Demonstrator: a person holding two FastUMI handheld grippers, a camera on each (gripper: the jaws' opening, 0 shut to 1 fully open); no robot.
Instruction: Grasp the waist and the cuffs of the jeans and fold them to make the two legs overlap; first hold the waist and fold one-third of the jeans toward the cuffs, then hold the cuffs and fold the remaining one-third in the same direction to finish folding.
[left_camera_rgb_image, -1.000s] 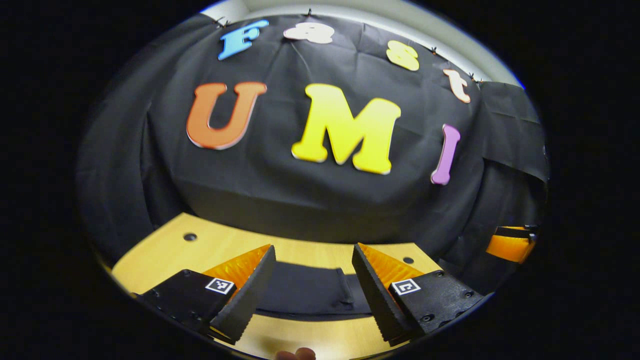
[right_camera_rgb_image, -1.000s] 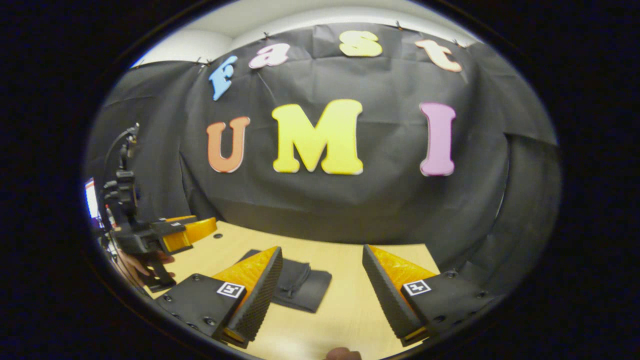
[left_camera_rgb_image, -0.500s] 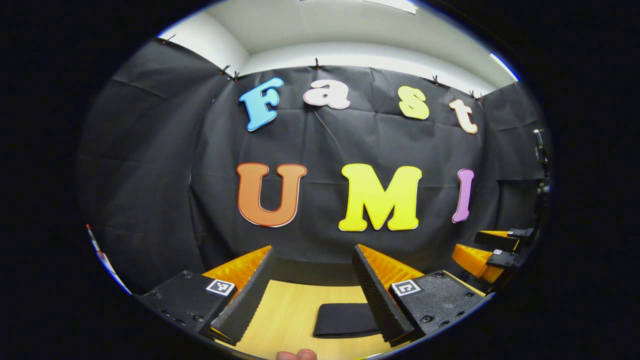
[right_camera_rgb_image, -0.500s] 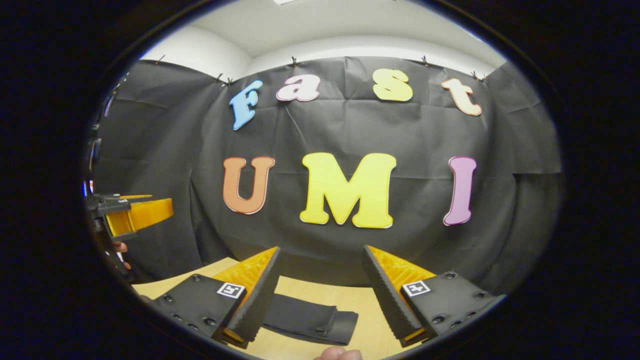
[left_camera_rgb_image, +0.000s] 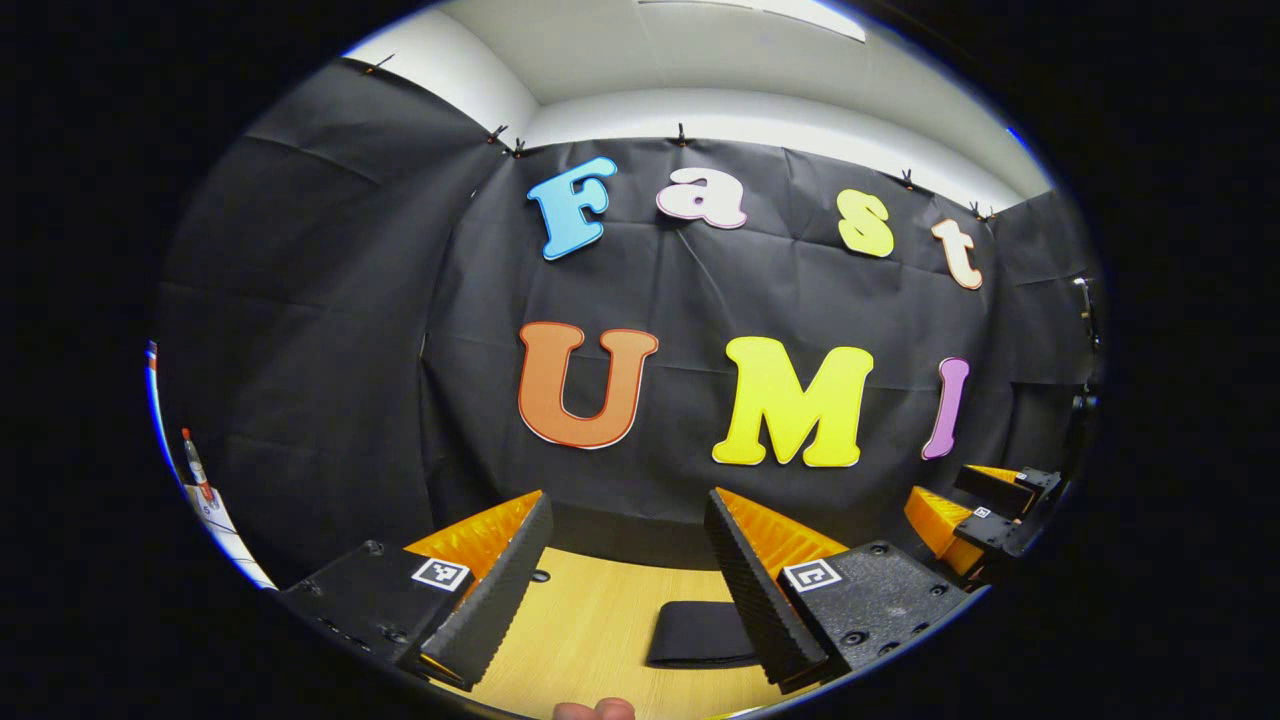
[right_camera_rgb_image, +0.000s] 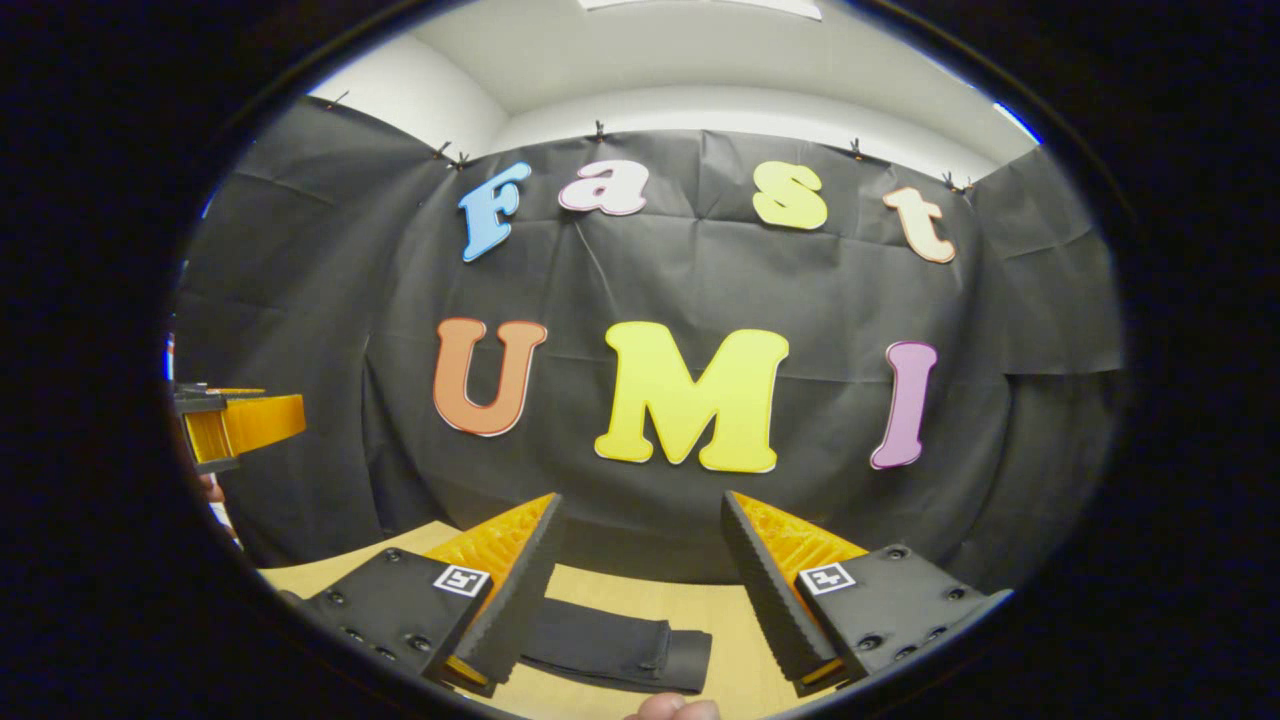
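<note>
The dark jeans (left_camera_rgb_image: 700, 633) lie folded into a small flat packet on the wooden table (left_camera_rgb_image: 590, 630), low and to the right in the left gripper view. In the right gripper view the same jeans (right_camera_rgb_image: 615, 653) lie just beyond my left finger. My left gripper (left_camera_rgb_image: 625, 580) is open, held above the table with nothing between its fingers. My right gripper (right_camera_rgb_image: 640, 580) is open too and holds nothing. Far right in the left gripper view, the right gripper (left_camera_rgb_image: 975, 515) hangs in the air. At the left edge of the right gripper view, the left gripper (right_camera_rgb_image: 235, 425) hangs likewise.
The booth's black cloth wall (right_camera_rgb_image: 700, 290) rises right behind the table's far edge. A small dark hole (left_camera_rgb_image: 540, 576) marks the tabletop. A fingertip (left_camera_rgb_image: 595, 710) of the holding hand pokes in at the bottom.
Both grippers have lifted up and back from the table and tilted level, so the wall now takes up most of each view. The folded jeans stay flat on the table. Both stayed open.
</note>
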